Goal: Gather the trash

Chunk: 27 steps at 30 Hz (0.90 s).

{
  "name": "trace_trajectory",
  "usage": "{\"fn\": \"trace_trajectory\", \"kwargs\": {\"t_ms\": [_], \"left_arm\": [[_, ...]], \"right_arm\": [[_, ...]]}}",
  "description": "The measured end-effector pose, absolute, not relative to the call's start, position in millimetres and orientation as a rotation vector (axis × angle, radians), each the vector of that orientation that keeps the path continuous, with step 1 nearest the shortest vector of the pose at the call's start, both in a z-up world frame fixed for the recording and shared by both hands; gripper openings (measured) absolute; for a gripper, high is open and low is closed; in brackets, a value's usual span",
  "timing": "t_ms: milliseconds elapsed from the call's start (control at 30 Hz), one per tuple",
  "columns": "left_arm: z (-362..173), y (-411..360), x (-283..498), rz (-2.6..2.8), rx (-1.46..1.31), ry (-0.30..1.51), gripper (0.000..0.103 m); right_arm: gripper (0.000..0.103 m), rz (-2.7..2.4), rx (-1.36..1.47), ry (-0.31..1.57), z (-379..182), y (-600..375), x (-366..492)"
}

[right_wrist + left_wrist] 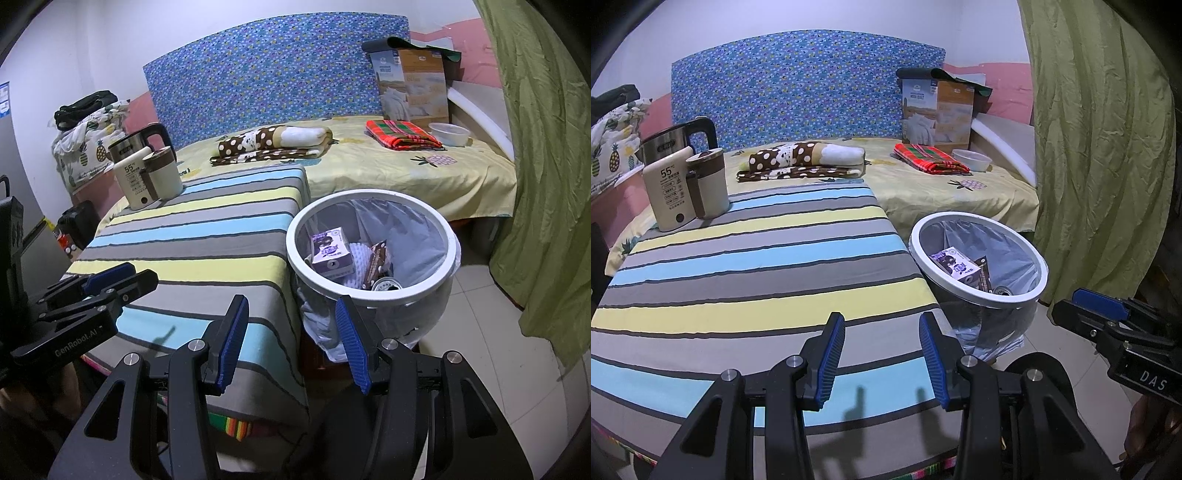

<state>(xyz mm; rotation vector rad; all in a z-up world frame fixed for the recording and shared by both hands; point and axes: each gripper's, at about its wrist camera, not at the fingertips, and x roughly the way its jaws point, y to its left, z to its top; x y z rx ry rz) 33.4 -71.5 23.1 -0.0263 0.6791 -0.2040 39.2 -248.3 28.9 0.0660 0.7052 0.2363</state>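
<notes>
A white-rimmed trash bin (979,291) (373,291) with a clear liner stands on the floor beside the striped table (757,280) (207,240). Inside lie a purple carton (955,266) (330,253), a brown wrapper (377,260) and a can (386,285). My left gripper (882,354) is open and empty over the table's near edge; it also shows in the right wrist view (110,280). My right gripper (291,339) is open and empty, just in front of the bin, and shows at the right of the left wrist view (1097,314).
A kettle (677,142) (138,142), a beige box (668,192) and a brown-lidded cup (709,184) (162,173) stand at the table's far left corner. Behind is a bed (424,177) with folded cloths, a bowl (448,133) and a carton. A green curtain (1100,147) hangs right.
</notes>
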Motion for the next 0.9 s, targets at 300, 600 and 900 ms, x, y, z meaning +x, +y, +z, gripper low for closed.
{"fn": "trace_trajectory", "kwargs": {"t_ms": [300,600,900], "left_arm": [[23.2,-70.6,33.6,-0.203,-0.025,0.679,0.042],[23.2,-70.9,33.8,-0.204,-0.025,0.679,0.042],[23.1,-70.8,34.1,-0.204,-0.025,0.681,0.042]], "right_arm": [[0.051,0.237,0.065,0.705,29.0,-248.4,39.4],[0.051,0.236,0.065,0.706,29.2,-247.9,39.4],[0.051,0.237,0.064,0.71,27.5,-247.0,40.6]]}}
